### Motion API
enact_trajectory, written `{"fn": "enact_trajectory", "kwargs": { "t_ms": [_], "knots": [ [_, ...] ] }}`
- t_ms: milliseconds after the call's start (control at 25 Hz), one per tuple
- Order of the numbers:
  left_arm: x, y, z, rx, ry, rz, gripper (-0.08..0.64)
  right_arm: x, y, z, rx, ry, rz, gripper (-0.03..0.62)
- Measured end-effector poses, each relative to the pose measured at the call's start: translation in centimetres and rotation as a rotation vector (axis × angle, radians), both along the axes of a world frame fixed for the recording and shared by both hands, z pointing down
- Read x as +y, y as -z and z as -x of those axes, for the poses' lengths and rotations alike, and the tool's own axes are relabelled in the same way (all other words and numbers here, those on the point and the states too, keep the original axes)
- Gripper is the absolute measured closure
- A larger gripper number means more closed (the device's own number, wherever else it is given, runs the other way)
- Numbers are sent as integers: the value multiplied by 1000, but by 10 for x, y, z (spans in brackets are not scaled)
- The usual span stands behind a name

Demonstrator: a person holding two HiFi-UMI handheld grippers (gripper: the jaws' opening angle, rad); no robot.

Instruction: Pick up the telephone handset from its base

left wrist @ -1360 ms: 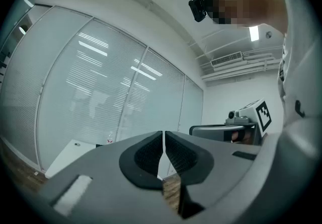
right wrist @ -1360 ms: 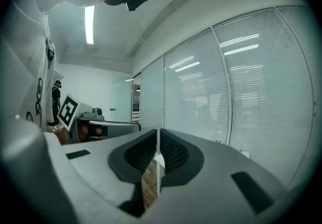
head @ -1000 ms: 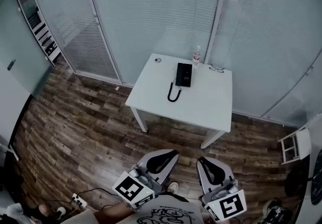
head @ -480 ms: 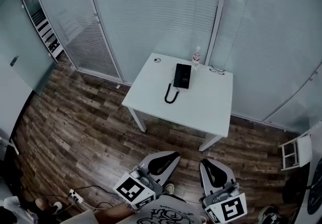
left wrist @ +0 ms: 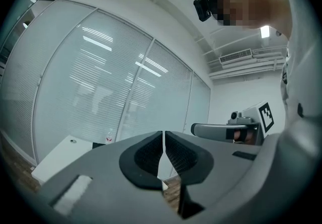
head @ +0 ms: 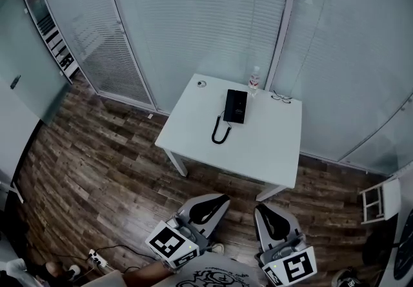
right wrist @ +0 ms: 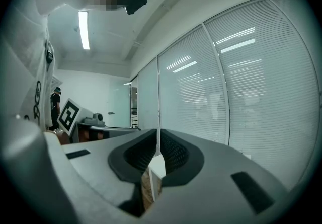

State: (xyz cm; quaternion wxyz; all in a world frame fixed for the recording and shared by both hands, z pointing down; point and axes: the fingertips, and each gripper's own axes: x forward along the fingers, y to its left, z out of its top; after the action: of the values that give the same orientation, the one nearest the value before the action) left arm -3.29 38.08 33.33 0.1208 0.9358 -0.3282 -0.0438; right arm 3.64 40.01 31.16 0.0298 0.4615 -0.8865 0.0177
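Note:
A black telephone (head: 235, 106) lies on the white table (head: 264, 144) by the glass wall, its handset on the base and its coiled cord (head: 221, 131) looping toward the table's near side. My left gripper (head: 215, 201) and right gripper (head: 268, 212) are low in the head view, well short of the table, both pointing level toward it. Each is shut with nothing between its jaws. In the left gripper view the left gripper (left wrist: 164, 140) has the table (left wrist: 60, 153) at the lower left. In the right gripper view the right gripper (right wrist: 158, 142) faces the blinds.
Glass partitions with blinds close off the space behind the table. A water bottle (head: 253, 81) and a pair of glasses (head: 281, 97) sit at the table's far edge, a small round object (head: 202, 84) at its far left corner. A white stand (head: 377, 200) is at right. Wood floor separates me from the table.
Both grippers and the head view have moved forward toward the table, which now sits slightly lower and larger in view. The jaws stayed shut.

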Motion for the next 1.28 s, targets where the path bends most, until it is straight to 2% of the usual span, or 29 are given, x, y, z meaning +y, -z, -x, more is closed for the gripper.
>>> {"fn": "enact_trajectory", "kwargs": {
  "t_ms": [320, 640, 800, 1000, 1280],
  "knots": [
    [-86, 4, 43, 19, 27, -1, 545, -94, 10, 52, 27, 58, -12, 572],
    [-161, 16, 75, 40, 10, -34, 545, -162, 20, 76, 57, 19, -16, 572],
    [-184, 11, 85, 43, -1, -30, 545, -181, 13, 88, 23, 2, 13, 572],
    [-204, 2, 74, 44, -46, 3, 545, -198, 3, 80, 9, -39, 47, 572],
    [-237, -4, 46, 30, -62, 14, 545, -237, -5, 43, 12, -85, 36, 572]
  ]
}}
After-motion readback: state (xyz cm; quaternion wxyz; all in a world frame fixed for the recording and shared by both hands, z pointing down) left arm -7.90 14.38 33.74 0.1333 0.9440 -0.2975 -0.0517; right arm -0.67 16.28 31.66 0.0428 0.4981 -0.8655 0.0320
